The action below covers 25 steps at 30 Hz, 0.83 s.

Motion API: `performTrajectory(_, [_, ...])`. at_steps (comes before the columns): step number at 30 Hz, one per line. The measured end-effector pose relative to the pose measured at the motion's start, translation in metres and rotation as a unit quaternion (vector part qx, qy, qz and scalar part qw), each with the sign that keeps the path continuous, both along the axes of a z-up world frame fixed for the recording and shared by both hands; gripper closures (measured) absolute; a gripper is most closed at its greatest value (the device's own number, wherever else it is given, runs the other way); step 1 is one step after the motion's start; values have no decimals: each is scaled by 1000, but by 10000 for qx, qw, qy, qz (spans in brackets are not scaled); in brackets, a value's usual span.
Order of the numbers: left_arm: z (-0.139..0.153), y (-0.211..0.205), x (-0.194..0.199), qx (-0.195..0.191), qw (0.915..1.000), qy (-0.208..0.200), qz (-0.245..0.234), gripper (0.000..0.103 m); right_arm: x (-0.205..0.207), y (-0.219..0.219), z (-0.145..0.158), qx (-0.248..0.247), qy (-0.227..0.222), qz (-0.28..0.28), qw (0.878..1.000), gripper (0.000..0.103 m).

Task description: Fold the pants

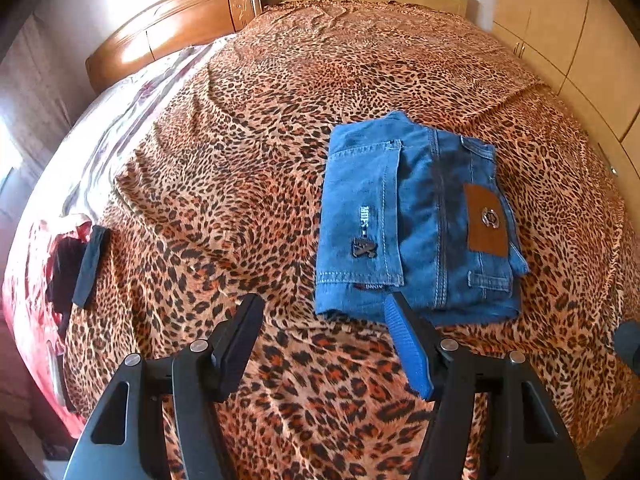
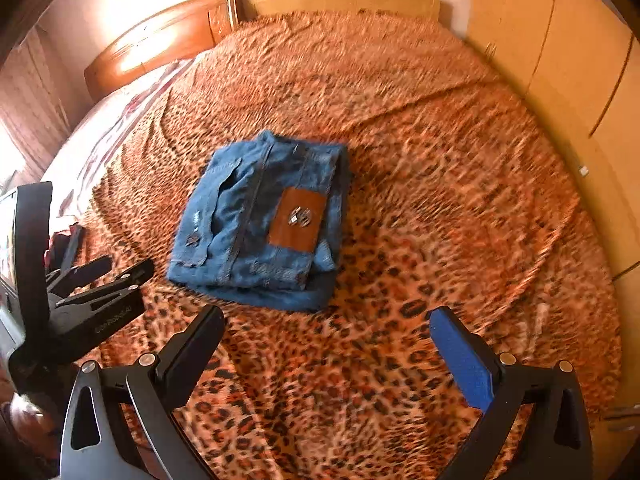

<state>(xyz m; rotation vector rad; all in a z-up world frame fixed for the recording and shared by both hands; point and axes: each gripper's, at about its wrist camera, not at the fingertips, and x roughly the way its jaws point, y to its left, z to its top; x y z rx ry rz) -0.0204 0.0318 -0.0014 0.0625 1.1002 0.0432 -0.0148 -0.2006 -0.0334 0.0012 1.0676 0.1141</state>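
Blue denim pants (image 1: 416,220) lie folded into a compact square on the leopard-print bed cover (image 1: 248,168), a brown leather patch facing up. My left gripper (image 1: 324,300) hovers just in front of the bundle's near edge, open, with nothing between its fingers. In the right wrist view the same folded pants (image 2: 260,224) sit ahead and slightly left. My right gripper (image 2: 326,312) stands wide open above the cover, short of the pants and holding nothing. The left gripper (image 2: 120,272) also shows at the left of that view.
Wooden headboards (image 1: 176,28) rise at the far end of the bed. Light wooden wardrobe doors (image 1: 580,40) line the right side. A dark garment (image 1: 86,264) lies on red and pink bedding (image 1: 28,280) at the left edge.
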Motion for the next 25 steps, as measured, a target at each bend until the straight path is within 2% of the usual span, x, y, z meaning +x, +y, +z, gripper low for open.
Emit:
performTrajectory(5, [7,-4,-6,-31,10000,35,64,39,-11,-5,9,-80,-295,-45,9995,1])
performTrajectory(10, [18,-23,-17,23,9997,-40,-251,39,-15,-11,4,1,-126,-37,9999,1])
performTrajectory(18, [26,-41,-31,-130,9987,-57,-483,39,-22,-19,-1,-52,-57,-40,10000,1])
performTrajectory(22, [30,-43,-31,-279,9986,-66,-440,39,-21,-29,-3,-33,8,-98,9999,1])
performTrajectory(25, [34,-43,-31,-375,9984,-113,-409,35,-21,-36,-8,-7,102,-161,9998,1])
